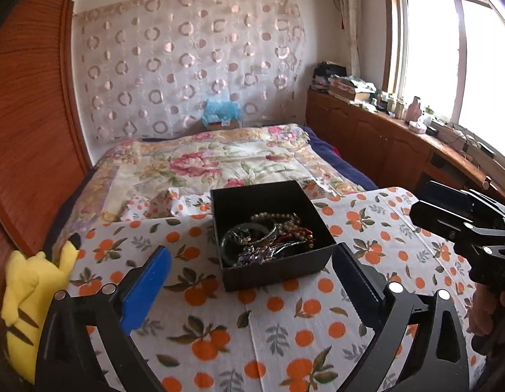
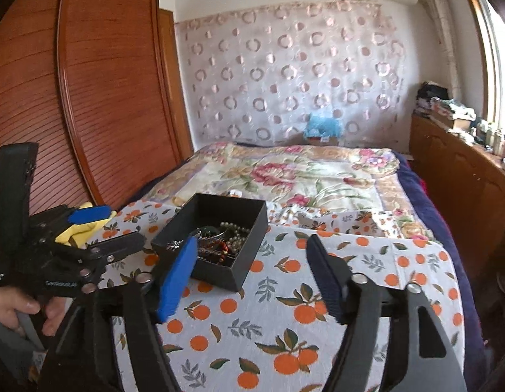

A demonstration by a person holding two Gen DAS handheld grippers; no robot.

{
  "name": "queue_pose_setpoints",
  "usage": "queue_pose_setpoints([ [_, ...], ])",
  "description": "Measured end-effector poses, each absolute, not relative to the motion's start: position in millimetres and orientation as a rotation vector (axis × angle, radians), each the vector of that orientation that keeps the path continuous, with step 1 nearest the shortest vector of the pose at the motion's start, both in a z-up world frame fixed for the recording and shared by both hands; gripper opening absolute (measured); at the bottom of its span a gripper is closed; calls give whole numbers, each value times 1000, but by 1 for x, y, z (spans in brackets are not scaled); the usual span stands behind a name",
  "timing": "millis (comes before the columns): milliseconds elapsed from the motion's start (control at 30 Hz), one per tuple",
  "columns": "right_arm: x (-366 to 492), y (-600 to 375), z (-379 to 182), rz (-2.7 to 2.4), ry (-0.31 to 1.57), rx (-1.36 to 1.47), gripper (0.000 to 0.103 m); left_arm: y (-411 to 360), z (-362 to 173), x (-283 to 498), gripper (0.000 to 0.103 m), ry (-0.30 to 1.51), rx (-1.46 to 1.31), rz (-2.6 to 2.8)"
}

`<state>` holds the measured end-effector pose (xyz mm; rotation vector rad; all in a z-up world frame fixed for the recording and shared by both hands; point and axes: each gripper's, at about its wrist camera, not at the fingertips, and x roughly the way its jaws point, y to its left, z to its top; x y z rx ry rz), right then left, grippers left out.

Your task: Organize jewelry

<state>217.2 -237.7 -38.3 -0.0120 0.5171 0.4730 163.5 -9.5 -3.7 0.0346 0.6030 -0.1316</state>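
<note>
Box: 1 black open-topped box [image 1: 272,238] stood on the orange-print cloth [image 1: 285,326], its lid nowhere on it.
Jewelry: 1 tangled heap of jewelry [image 1: 268,238] lay inside the box, crowded toward its near right corner — pale bead strands, a dark green bangle, a red beaded piece and some silvery metal; I could not count the separate pieces.
Left gripper: 1, the left gripper [image 1: 252,281], hovered low over the cloth just in front of the box, its jaws spread wide with 1 blue pad and 1 dark pad, nothing between them but bare cloth and the box's near edge behind.
Right gripper: 1, the right gripper [image 2: 252,281], hung to the right of the box and a little short of it, jaws parted and empty, its blue pad overlapping the box's near corner in its own view — whether it touched the box I could not tell.
Hands: fingers of 1 hand [image 2: 14,307] showed wrapped round the left gripper's handle.
Cloth: 1 white cloth printed with oranges and leaves covered the near surface.
Bed: 1 bed with 1 floral quilt [image 1: 213,163] lay beyond it.
Toy: 1 yellow plush toy [image 1: 33,294] sat at the cloth's left edge, well apart from the box.
Wardrobe: 1 slatted wooden wardrobe [image 2: 89,98] stood on the left.
</note>
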Motion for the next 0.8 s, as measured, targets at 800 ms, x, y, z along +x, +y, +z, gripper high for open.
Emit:
queue_pose_setpoints([
  [800,155,-263,-38,371,440,26,100,-6,4,83,95,529,-1,-43],
])
